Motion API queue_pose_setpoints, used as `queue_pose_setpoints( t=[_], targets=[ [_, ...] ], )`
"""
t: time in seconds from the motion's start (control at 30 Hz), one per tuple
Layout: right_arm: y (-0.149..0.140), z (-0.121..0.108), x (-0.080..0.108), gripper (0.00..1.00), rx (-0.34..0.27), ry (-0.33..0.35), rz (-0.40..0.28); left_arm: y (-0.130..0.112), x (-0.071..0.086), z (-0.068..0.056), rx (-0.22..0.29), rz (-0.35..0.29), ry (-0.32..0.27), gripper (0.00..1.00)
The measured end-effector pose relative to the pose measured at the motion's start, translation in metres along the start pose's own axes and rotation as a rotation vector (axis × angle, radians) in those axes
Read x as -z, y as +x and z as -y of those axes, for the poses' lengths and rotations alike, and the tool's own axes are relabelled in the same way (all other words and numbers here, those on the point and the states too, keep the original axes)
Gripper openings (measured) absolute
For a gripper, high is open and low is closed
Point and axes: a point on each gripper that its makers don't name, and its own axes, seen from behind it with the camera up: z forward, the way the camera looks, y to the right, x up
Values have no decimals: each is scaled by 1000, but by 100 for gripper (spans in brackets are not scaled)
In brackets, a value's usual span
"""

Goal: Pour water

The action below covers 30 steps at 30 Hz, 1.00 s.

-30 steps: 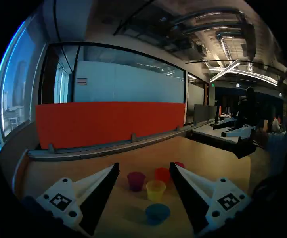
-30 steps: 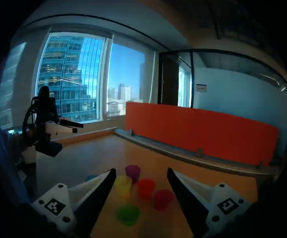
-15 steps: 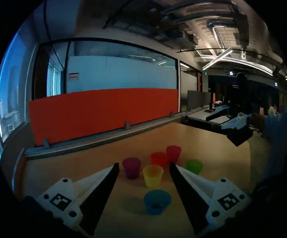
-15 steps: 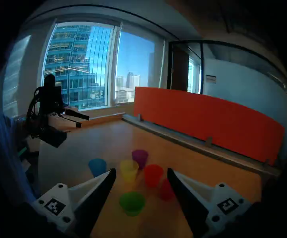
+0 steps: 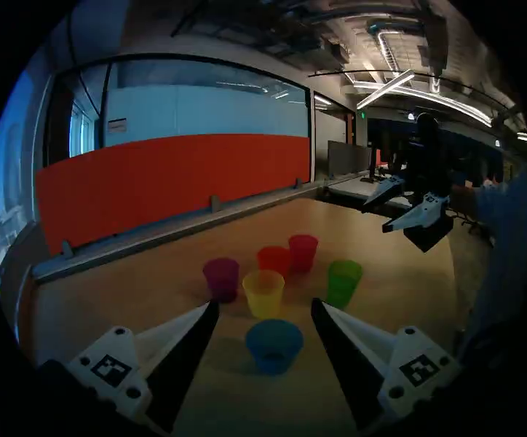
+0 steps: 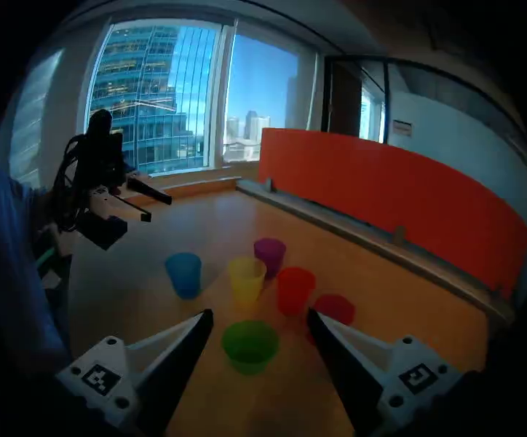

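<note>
Well in from the edges of the table (image 5: pixel 387 280) stand six probably light, tippy cups (image 5: pixel 273 260), blue cup (image 5: pixel 274 346) before the left gripper (image 5: pixel 263 301), green cup (image 6: pixel 250 346) before the right gripper (image 6: pixel 259 312), both spread empty; pinch mid-wall gently.

The left gripper (image 5: pixel 263 302) and right gripper (image 6: pixel 258 313) each have two tapering fingers (image 5: pixel 183 349), black inside and white outside, with a square black-and-white tag (image 5: pixel 111 369) and dark screws (image 5: pixel 120 331) on each base; the person's sleeve (image 5: pixel 507 218) is blue.

The counter (image 5: pixel 387 266) looks like smooth, matt pale wood; the blue cup (image 5: pixel 274 345) and yellow cup (image 5: pixel 263 291) on it look like translucent plastic.
</note>
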Motion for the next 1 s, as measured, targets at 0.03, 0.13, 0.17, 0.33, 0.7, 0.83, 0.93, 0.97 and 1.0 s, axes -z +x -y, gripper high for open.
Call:
queue_pose_setpoints(
  t=[0.03, 0.13, 0.17, 0.33, 0.7, 0.83, 0.93, 0.97, 1.0],
  targets=[
    [-4, 1, -2, 100, 1, 4, 6, -4, -1, 0, 0, 8, -2, 94],
    [-15, 4, -7, 100, 3, 15, 28, -16, -5, -3, 2, 29, -12, 94],
    [-19, 5, -9, 100, 3, 18, 36, -20, -6, -4, 3, 36, -15, 94],
    [-41, 8, -16, 100, 13, 30, 83, -41, -11, -8, -9, 81, -29, 94],
    [-80, 10, -32, 100, 23, 48, 157, -83, -20, -11, -15, 183, -52, 94],
    [-90, 11, -40, 100, 18, 57, 179, -96, -25, -9, -24, 221, -58, 94],
    [-96, 11, -47, 100, 14, 64, 195, -105, -30, -8, -27, 247, -64, 94],
    [-97, 11, -49, 100, 13, 66, 200, -107, -32, -7, -26, 254, -66, 94],
    [-99, 10, -52, 100, 12, 68, 205, -109, -34, -7, -24, 261, -69, 94]
  ],
)
